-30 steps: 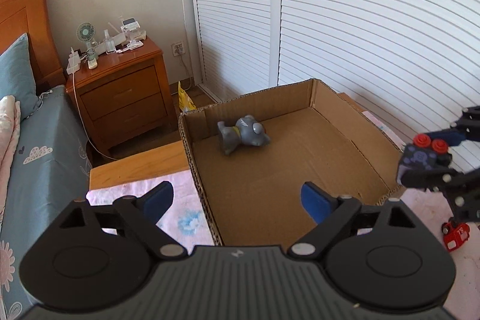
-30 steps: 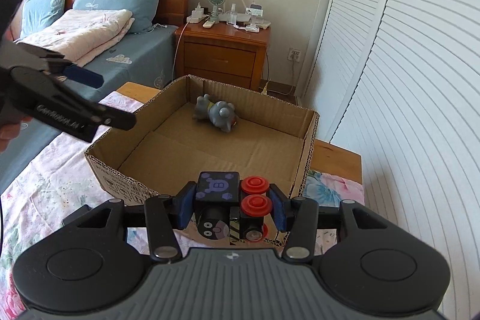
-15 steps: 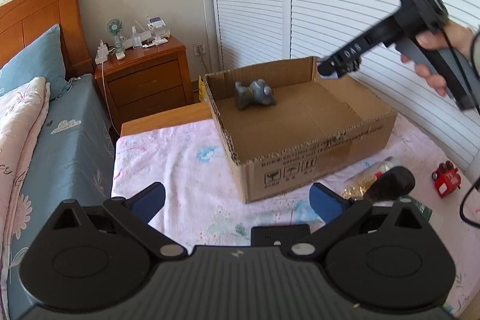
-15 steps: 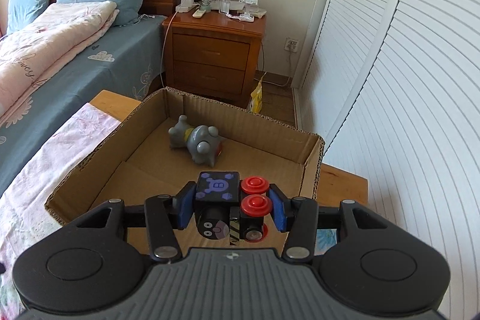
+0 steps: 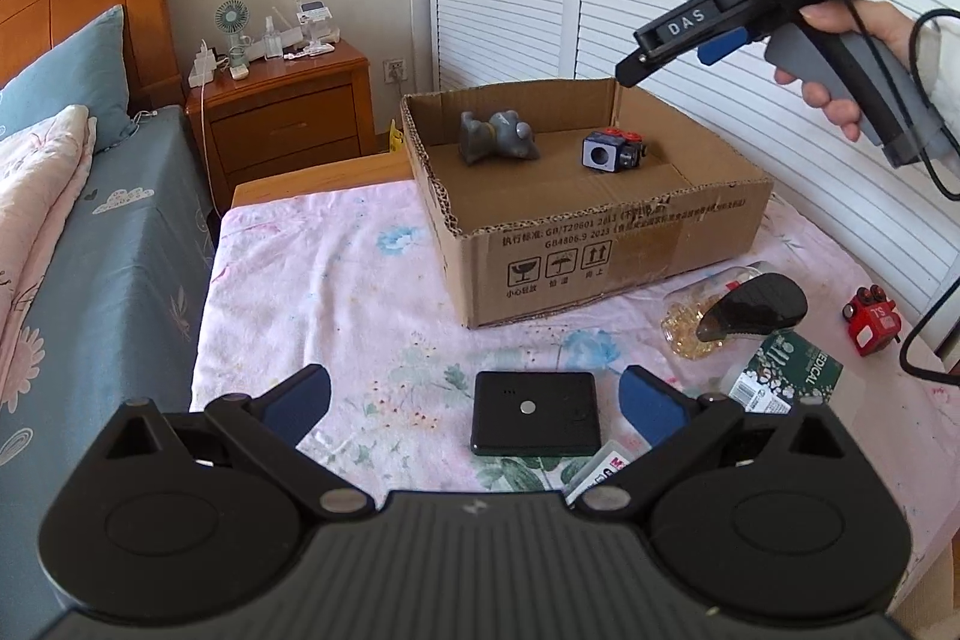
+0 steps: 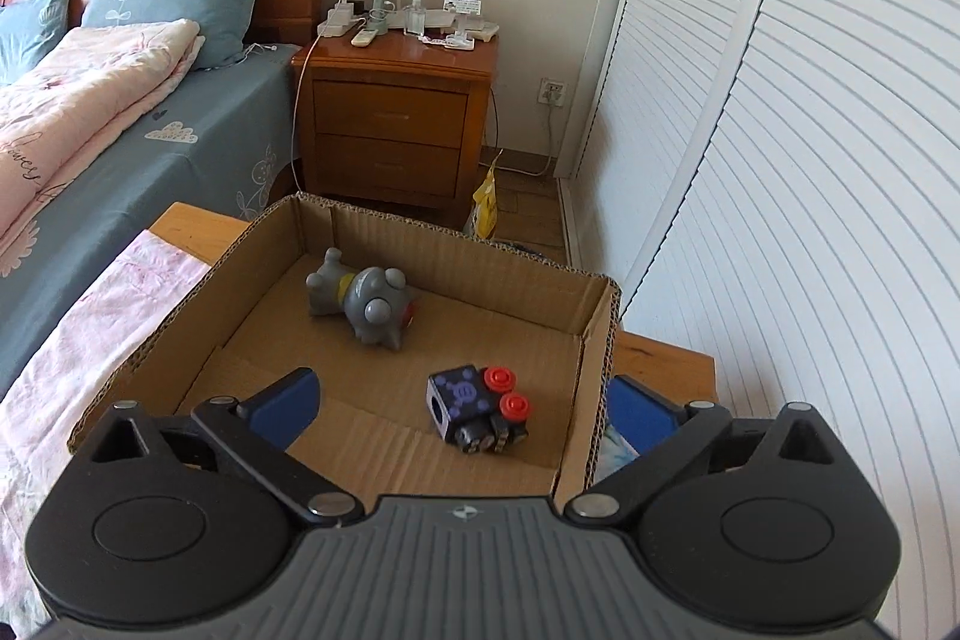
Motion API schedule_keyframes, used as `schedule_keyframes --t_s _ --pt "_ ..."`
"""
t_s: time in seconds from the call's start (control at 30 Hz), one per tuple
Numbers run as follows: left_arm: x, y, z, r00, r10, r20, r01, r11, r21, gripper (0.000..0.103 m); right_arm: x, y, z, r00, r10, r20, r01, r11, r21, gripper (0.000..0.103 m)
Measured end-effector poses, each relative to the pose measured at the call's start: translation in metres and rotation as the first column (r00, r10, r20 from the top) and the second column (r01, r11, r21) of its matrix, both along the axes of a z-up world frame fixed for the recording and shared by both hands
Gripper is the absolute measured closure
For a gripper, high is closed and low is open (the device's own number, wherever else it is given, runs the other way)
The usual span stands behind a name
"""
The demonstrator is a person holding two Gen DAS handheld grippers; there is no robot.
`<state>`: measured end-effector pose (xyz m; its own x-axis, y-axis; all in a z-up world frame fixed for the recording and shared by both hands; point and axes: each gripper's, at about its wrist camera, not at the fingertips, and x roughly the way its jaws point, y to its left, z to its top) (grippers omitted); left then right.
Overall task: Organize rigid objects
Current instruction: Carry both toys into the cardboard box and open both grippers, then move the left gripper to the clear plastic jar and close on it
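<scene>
With its jaws wide apart, the left gripper [image 5: 474, 403] hovers over a flat black square device [image 5: 535, 412] on the desk, while the right gripper [image 6: 462, 409], jaws also apart, hangs above the brown cardboard box [image 6: 591, 334] where the grey toy figure [image 6: 363, 301] and the dark cube toy with red buttons [image 6: 480, 409] lie.

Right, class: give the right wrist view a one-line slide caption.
Open right gripper above a box holding a grey toy and a cube toy.

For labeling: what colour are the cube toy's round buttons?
Red buttons on the cube toy; clearest in right wrist view.
</scene>
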<state>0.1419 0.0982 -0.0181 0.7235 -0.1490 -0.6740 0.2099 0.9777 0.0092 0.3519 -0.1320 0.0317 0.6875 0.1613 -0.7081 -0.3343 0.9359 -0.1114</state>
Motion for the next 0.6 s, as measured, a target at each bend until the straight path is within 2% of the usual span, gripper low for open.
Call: schedule_keyframes --t_s 0.33,0.6 --pt "-0.016 -0.002 -0.002 0.999 0.024 -0.031 -0.024 1.000 -0.002 0.001 -0.076 -0.009 0.002 1.000 0.017 0.026 -0.018 0.999 0.034 0.000" --pt "-0.038 -0.014 -0.003 0.999 -0.016 -0.042 0.015 1.000 -0.015 0.001 -0.141 -0.033 -0.018 0.996 -0.047 0.070 0.044 0.998 0.049 0.000"
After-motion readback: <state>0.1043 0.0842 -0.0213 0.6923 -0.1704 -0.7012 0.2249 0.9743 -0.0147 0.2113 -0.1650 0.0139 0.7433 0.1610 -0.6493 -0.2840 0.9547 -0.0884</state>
